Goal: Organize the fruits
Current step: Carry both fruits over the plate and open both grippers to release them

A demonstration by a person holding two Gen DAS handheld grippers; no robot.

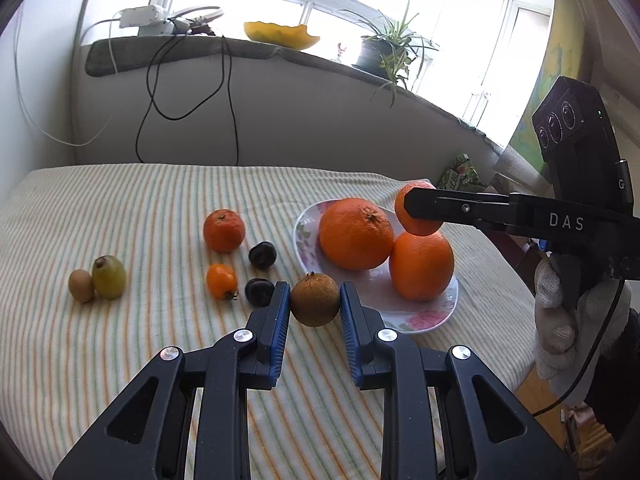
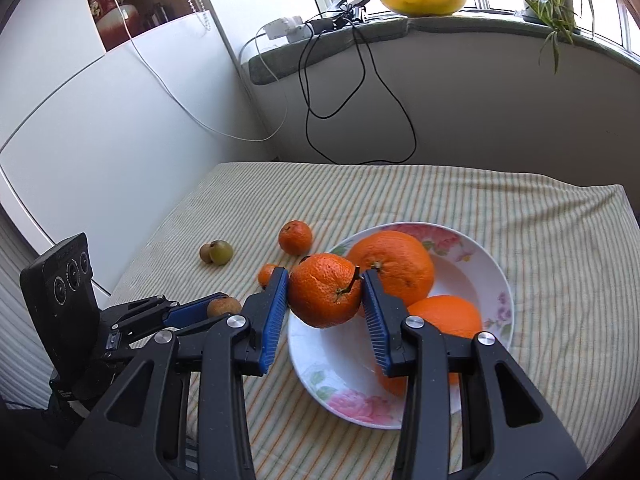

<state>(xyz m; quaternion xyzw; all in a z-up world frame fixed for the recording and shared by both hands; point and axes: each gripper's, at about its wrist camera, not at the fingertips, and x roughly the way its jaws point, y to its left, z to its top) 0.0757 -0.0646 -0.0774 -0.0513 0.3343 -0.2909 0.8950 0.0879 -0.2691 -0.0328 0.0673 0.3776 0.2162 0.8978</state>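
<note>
Each camera sits on its own gripper, looking forward and downward along the fingers at close range over the striped tablecloth (image 1: 160, 208). Both views share the floral plate (image 1: 424, 316) (image 2: 332, 364), the windowsill (image 2: 440, 24) behind, and each other's gripper at the frame edge.

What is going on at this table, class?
A person is sorting fruit with two hand-held grippers. The left gripper is shut on a small brown fruit, the right gripper on a tangerine above the floral plate, which holds two oranges. Other small fruits lie on the striped cloth.
</note>
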